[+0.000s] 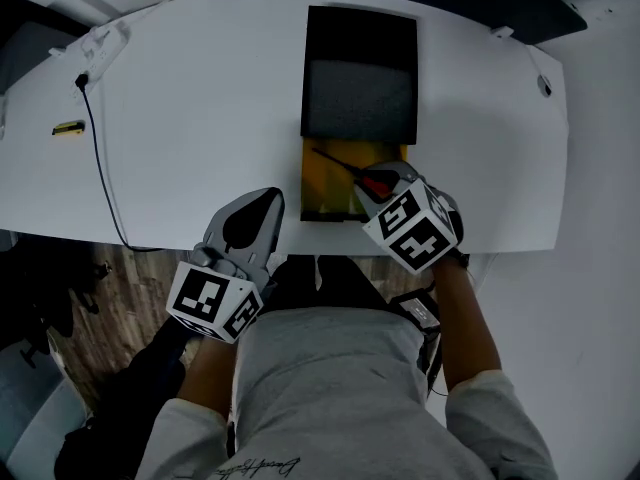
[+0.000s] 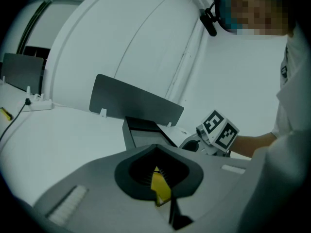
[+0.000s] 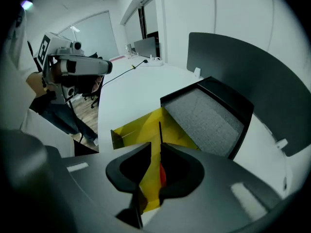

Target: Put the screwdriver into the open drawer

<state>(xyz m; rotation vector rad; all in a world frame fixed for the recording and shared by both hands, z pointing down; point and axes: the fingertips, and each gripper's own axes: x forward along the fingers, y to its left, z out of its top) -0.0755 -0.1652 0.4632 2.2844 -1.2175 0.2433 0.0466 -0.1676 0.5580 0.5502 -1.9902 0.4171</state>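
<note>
A black drawer unit point(image 1: 360, 78) stands on the white table point(image 1: 200, 98), its yellow drawer point(image 1: 325, 183) pulled open toward me. My right gripper point(image 1: 373, 190) is shut on the screwdriver point(image 1: 378, 179) by its red handle, just over the drawer's right front part. The thin black shaft point(image 1: 332, 160) points to the far left across the drawer. In the right gripper view the shaft point(image 3: 159, 130) sticks out past the gripper point(image 3: 155, 147) above the yellow drawer point(image 3: 141, 130). My left gripper point(image 1: 262, 201) is shut and holds nothing, left of the drawer at the table's front edge; its jaws meet in the left gripper view point(image 2: 155, 148).
A black cable point(image 1: 100, 158) runs over the table's left part, with a small yellow object point(image 1: 68, 128) beside it. A grey divider panel point(image 2: 136, 101) stands behind the drawer unit point(image 2: 141, 130). Wooden floor point(image 1: 110, 308) and a chair lie below the table edge on the left.
</note>
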